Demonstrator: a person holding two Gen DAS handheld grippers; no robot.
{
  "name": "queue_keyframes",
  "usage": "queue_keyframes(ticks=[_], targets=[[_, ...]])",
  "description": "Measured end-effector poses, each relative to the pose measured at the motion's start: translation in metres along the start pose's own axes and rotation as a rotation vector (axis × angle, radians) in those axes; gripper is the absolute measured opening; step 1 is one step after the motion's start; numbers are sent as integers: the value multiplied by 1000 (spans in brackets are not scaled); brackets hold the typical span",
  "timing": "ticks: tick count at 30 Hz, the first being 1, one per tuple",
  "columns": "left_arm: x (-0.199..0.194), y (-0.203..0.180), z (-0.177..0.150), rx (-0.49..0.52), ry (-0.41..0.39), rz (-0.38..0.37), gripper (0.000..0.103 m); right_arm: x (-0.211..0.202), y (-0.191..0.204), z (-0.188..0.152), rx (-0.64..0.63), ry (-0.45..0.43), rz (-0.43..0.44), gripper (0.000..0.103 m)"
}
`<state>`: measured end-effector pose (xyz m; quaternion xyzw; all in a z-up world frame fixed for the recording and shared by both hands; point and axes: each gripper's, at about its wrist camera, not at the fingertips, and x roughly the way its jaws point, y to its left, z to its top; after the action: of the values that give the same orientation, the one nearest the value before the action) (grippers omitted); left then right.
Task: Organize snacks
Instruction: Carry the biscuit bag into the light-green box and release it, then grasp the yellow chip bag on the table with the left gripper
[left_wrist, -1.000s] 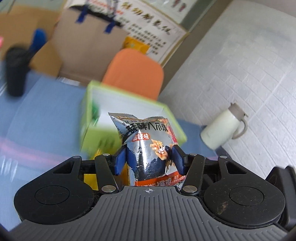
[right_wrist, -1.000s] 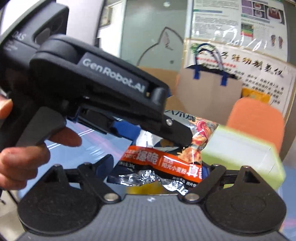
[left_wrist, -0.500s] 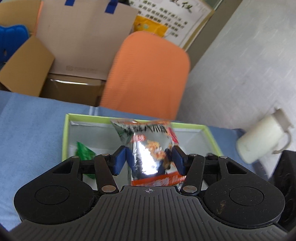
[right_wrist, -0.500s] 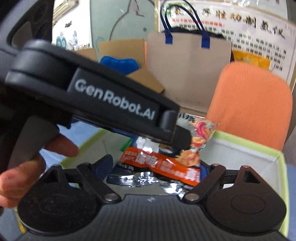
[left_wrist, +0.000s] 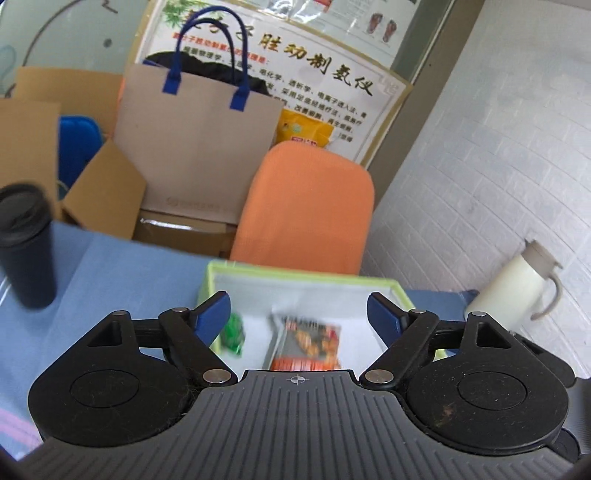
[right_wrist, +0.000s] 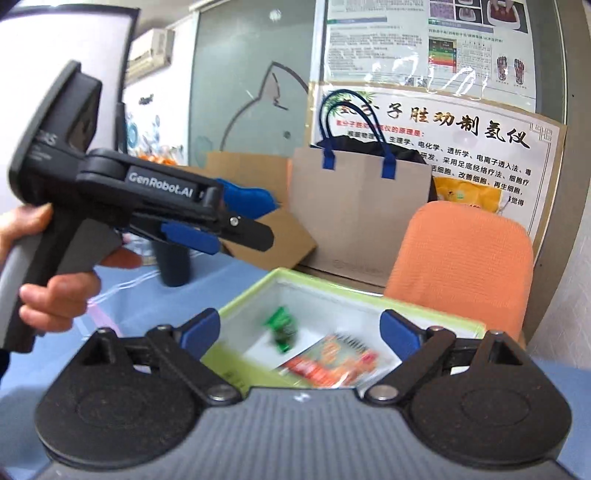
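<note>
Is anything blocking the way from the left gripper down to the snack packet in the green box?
Nothing visible does. The left gripper, whose jaws have just been opening, has nothing between them; the snack packet lies beyond in the open-topped green box.

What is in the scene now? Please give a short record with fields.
surface: blue tablecloth
container: green-rimmed box, open top
in box: silver-orange snack bag; small green packet
left hand-held gripper: open, jaws just opened, nothing between them
right hand-held gripper: open, empty
on table: black cup; white jug
</note>
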<state>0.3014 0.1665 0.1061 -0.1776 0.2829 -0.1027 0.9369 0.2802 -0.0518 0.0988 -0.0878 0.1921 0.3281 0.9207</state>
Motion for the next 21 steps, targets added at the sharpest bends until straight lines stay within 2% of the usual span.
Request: queue_keyframes(ticks=[5, 9, 11, 13, 15, 18, 21], targets=[[-41, 18, -52, -47, 22, 30, 70, -28, 52, -50, 20, 73, 25, 93], [-59, 42, -96, -135, 55, 80, 71, -26, 88, -81, 18, 138, 71, 93], [-63, 56, -110, -206, 67, 72, 71, -15, 100, -84, 15, 158, 108, 93], [-59, 67, -108, -260, 86, 43, 69, 0, 107, -79, 1, 160, 125, 93], [-52, 70, -95, -253, 99, 7, 69, 14, 112, -74, 3, 160, 125, 93], [-39, 64, -75, -163, 144, -51, 69, 32, 119, -71, 3, 159, 123, 93], [-23, 54, -69, -63, 236, -82, 67, 44, 121, -73, 24, 193, 137, 93]])
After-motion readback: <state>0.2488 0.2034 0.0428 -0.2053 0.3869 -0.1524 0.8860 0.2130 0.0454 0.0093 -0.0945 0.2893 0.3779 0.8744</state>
